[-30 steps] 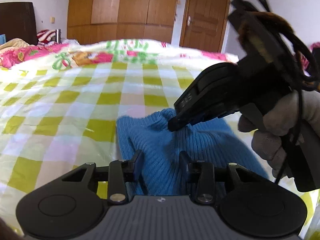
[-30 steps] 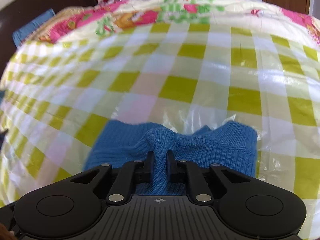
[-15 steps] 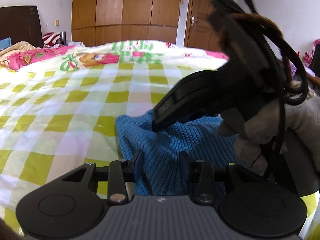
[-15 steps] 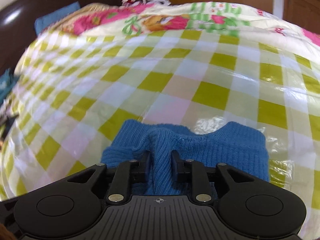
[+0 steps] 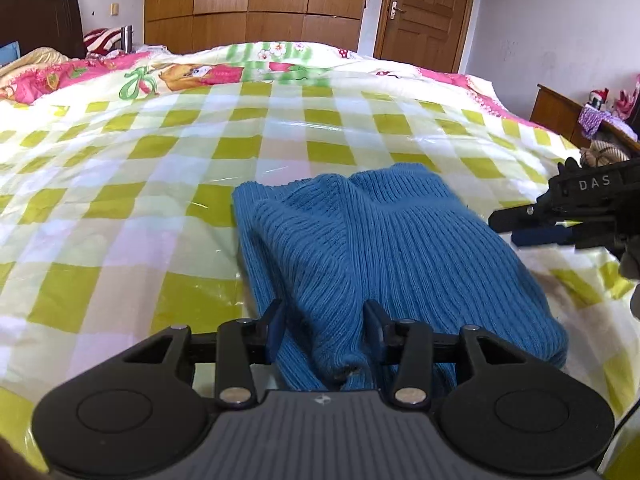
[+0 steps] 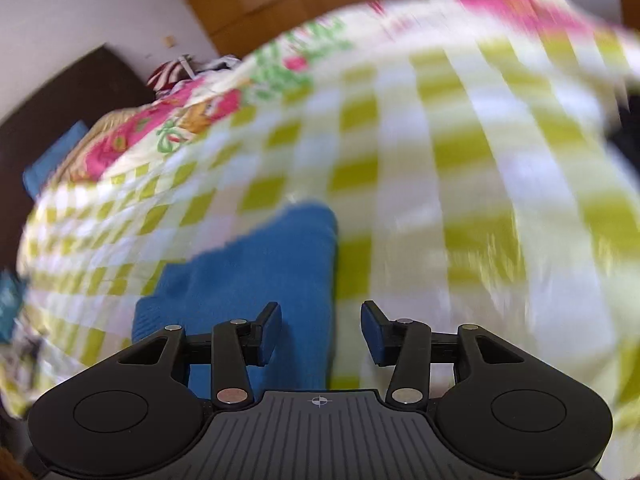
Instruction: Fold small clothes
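Observation:
A blue ribbed knit garment (image 5: 384,248) lies folded on the checked bed cover (image 5: 160,168). My left gripper (image 5: 325,320) hangs over its near end, jaws apart, with a raised fold of the knit between them. My right gripper (image 6: 321,330) is open and empty; the garment (image 6: 256,272) lies under and to the left of it, blurred by motion. The right gripper also shows at the right edge of the left wrist view (image 5: 560,220), clear of the garment.
The bed is covered by a glossy yellow-green and white checked sheet with pink floral bedding (image 5: 80,76) at its far side. A dark headboard (image 5: 40,20) is at far left, wooden wardrobes (image 5: 260,0) and a door (image 5: 424,12) behind.
My right gripper has let go of the garment's fold, opened and pulled away to the right. The garment has settled flatter. My left gripper has stayed in place.

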